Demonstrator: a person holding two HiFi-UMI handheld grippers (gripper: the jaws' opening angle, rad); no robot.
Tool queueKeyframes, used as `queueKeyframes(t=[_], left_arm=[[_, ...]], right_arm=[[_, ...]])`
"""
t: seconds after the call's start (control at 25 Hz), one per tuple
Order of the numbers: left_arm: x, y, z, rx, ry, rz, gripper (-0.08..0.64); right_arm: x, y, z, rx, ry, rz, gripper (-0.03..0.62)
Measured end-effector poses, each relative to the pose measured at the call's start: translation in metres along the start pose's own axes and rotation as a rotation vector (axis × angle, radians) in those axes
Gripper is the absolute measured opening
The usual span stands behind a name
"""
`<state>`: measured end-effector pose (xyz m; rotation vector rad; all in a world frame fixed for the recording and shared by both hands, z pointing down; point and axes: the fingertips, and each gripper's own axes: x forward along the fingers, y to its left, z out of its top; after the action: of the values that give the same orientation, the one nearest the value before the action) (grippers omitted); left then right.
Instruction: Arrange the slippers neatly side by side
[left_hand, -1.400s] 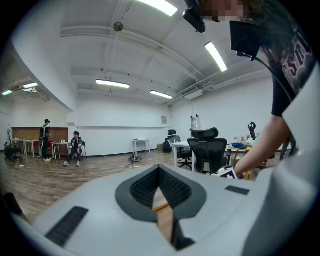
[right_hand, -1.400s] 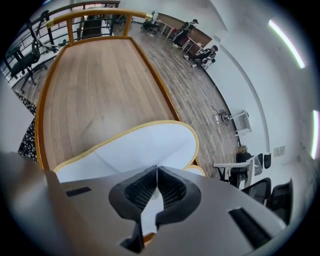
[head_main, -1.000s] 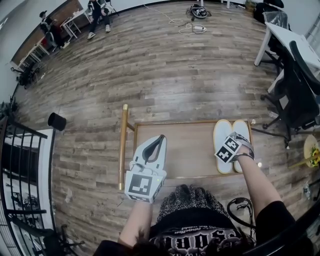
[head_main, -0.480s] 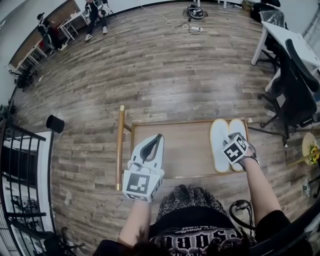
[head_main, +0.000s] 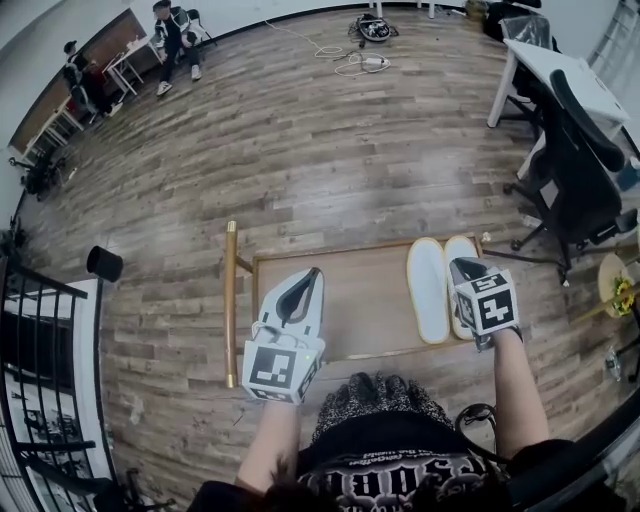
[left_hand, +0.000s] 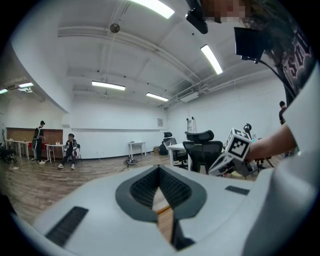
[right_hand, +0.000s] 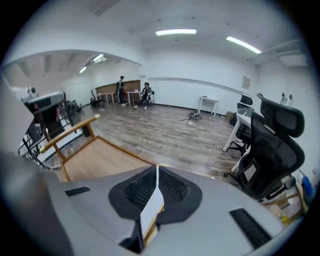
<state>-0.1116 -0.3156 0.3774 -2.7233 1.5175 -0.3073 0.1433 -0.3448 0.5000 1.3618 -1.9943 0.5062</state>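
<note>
Two white slippers lie side by side, toes away from me, at the right end of the low wooden platform (head_main: 360, 300): the left slipper (head_main: 428, 290) and the right slipper (head_main: 462, 250). My right gripper (head_main: 463, 268) hovers over the heel half of the right slipper and hides it. Its jaws are closing, their tips meet, and nothing is between them. In the right gripper view a strip of white slipper (right_hand: 152, 207) shows below the right gripper (right_hand: 156, 167). My left gripper (head_main: 314, 274) rests shut and empty over the platform's left half, and the left gripper (left_hand: 159, 167) view shows its tips closed.
A wooden rail (head_main: 230, 300) runs along the platform's left side. A black cup (head_main: 104, 263) stands on the floor to the left, beside a black railing (head_main: 40, 330). A black office chair (head_main: 575, 150) and a white desk (head_main: 545, 70) stand at the right. People (head_main: 175, 25) sit far off.
My right gripper has drawn back right and toward me, off the middle of the slippers. Both slippers stay put side by side. The left gripper has barely moved.
</note>
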Motion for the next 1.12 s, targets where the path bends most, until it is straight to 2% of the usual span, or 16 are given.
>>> queueKeyframes(t=[0.16, 0.24, 0.32, 0.52, 0.84, 1.12], left_arm=[[0.0, -0.003, -0.001, -0.018, -0.006, -0.012, 0.002], [0.001, -0.005, -0.001, -0.018, -0.003, -0.018, 0.002], [0.002, -0.006, -0.001, -0.025, -0.002, -0.023, 0.002], [0.003, -0.006, 0.0, -0.041, -0.007, -0.034, 0.002], [0.008, -0.015, 0.005, -0.032, -0.016, -0.045, 0.002], [0.01, -0.017, 0.008, -0.026, -0.019, -0.048, 0.002]], right_arm=[[-0.033, 0.003, 0.032, 0.2, -0.214, 0.038, 0.008], [-0.047, 0.003, 0.041, 0.261, -0.286, 0.054, 0.005], [-0.059, 0.005, 0.046, 0.266, -0.336, 0.066, 0.005], [-0.086, 0.01, 0.055, 0.21, -0.45, 0.05, 0.005], [-0.098, 0.009, 0.057, 0.18, -0.473, 0.033, 0.005], [-0.096, 0.007, 0.053, 0.166, -0.432, 0.012, 0.005]])
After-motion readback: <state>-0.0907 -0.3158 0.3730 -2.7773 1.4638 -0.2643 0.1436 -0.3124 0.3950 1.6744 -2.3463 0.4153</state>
